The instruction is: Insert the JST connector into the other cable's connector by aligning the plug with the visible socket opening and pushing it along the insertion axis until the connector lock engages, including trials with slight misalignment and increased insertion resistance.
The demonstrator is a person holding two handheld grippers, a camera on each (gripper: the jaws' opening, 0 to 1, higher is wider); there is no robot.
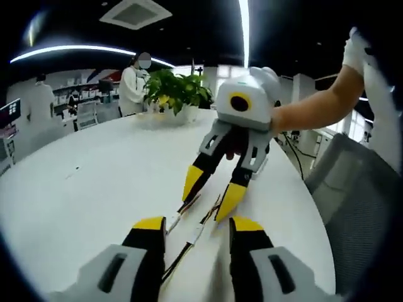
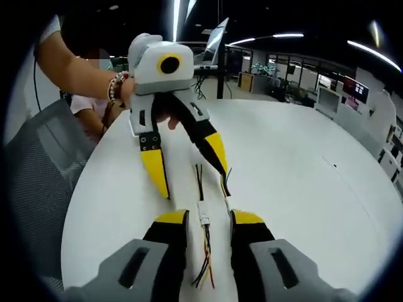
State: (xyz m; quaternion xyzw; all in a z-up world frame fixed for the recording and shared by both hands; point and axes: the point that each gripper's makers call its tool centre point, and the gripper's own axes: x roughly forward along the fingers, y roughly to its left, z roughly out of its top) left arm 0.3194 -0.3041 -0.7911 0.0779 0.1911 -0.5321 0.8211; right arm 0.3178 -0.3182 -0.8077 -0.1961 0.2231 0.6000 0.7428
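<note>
White worktop [image 2: 302, 163] carries two cables lying end to end between the two opposed grippers. In the right gripper view, the white connector [image 2: 204, 212] rests flat on the worktop, its coloured wires [image 2: 204, 261] running back between the open jaws of the right gripper [image 2: 208, 221]. The left gripper [image 2: 192, 182] faces it with jaws spread, tips near the second cable [image 2: 199, 179]. In the left gripper view, a potted plant [image 1: 177, 91] stands at the far edge.
</note>
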